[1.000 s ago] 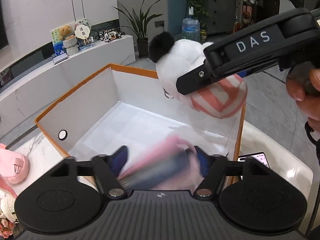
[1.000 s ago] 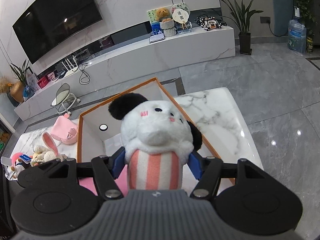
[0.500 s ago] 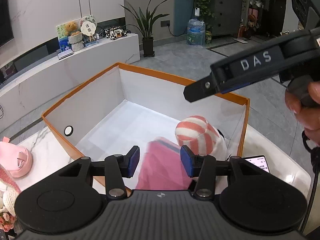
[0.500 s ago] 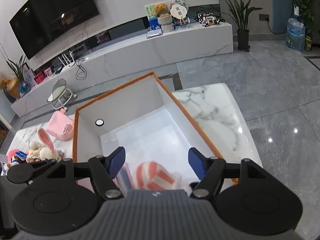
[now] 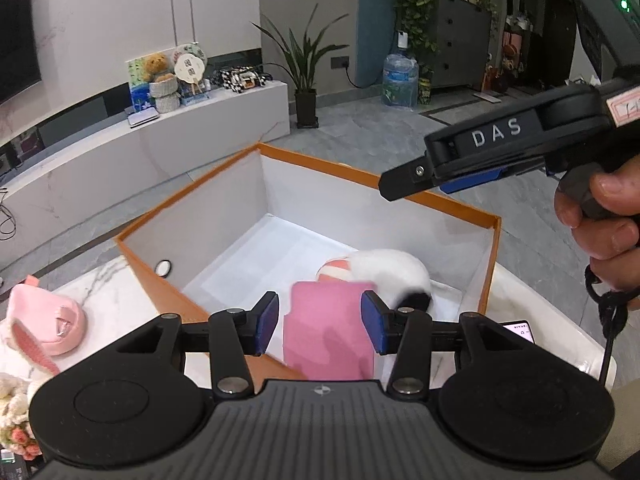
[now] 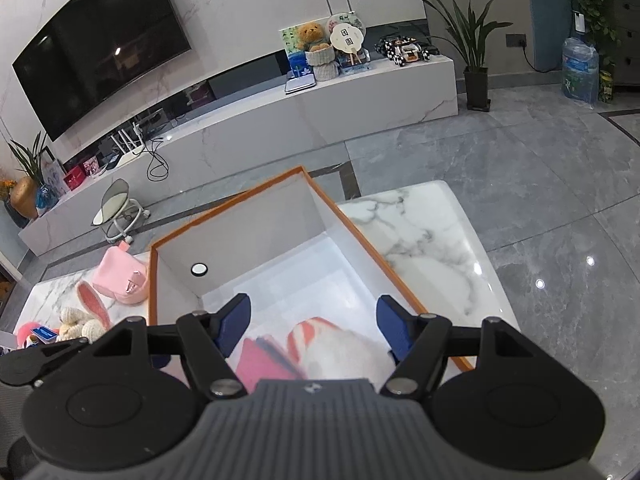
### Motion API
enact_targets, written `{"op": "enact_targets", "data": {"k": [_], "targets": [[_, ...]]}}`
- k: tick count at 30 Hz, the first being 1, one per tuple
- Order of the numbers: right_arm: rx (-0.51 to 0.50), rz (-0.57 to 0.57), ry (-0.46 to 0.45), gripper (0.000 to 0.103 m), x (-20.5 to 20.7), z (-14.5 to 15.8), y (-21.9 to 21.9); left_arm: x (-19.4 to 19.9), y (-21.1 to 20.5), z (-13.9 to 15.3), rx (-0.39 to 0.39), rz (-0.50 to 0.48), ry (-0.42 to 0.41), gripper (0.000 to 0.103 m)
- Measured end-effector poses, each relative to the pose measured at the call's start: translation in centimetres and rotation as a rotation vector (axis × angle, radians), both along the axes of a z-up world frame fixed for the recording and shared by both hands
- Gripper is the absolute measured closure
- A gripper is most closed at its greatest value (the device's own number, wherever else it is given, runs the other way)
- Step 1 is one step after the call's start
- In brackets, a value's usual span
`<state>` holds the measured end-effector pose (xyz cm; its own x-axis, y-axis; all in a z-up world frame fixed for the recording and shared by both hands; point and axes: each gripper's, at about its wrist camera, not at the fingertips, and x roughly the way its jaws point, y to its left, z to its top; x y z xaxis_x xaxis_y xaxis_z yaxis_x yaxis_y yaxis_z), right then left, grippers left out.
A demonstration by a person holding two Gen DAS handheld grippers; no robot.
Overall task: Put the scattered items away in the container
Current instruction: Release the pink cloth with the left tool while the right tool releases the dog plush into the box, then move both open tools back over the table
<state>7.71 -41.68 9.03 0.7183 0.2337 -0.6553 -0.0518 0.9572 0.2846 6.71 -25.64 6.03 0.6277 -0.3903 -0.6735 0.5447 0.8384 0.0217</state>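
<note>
Dropped, fluffy striped plush (image 5: 384, 272) now lies beside flat pink pouch (image 5: 328, 332) in box (image 5: 192, 216).

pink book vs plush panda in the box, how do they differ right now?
The pink book is flat, rectangular and plain pink; the plush panda is rounded and fluffy, white with a pink-striped body. The book sits at the near wall of the orange box; the panda lies on its side just beyond it. Both lie inside the box, free of either open tongs.
</note>
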Motion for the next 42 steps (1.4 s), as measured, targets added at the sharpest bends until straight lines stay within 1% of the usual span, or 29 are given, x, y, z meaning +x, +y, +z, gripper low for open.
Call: {"op": "enact_targets", "data": {"k": [4,8,11,14,18,22,27,32,35,38,42], "targets": [[-0.002,0.007,-0.019,0.031,0.0,0.6,1.1,-0.3,1.7,0.7,-0.007,0.030,-0.009,0.049],[-0.009,-0.019,-0.077,0.031,-0.2,1.5,2.1,-0.4,3.9,1.3,-0.016,0.066,-0.016,0.049],[-0.015,-0.041,-0.122,0.031,-0.4,2.2,2.9,-0.6,5.9,1.9,-0.023,0.096,-0.030,0.049],[0.006,-0.068,-0.168,0.031,-0.5,3.0,3.4,-0.7,8.2,2.5,-0.028,0.136,-0.046,0.049],[0.027,-0.079,-0.197,0.031,-0.3,3.5,4.4,-0.8,11.6,3.2,-0.036,0.201,-0.066,0.047],[0.024,-0.058,-0.207,0.031,0.2,3.6,6.2,-1.1,15.4,3.6,-0.040,0.270,-0.081,0.045],[0.019,-0.026,-0.211,0.031,1.0,3.7,8.8,-1.2,20.0,3.5,-0.036,0.357,-0.076,0.045],[0.018,0.006,-0.229,0.031,1.7,3.7,11.5,-1.6,24.1,3.2,-0.033,0.420,-0.079,0.043],[0.006,0.041,-0.247,0.031,1.8,3.7,13.3,-1.7,26.1,3.3,-0.026,0.437,-0.106,0.040],[-0.023,0.094,-0.261,0.031,1.6,3.5,15.3,-2.1,28.3,3.6,0.025,0.453,-0.161,0.038],[-0.077,0.182,-0.284,0.031,1.0,3.0,17.9,-2.5,32.1,3.4,0.018,0.521,-0.180,0.034]]}}
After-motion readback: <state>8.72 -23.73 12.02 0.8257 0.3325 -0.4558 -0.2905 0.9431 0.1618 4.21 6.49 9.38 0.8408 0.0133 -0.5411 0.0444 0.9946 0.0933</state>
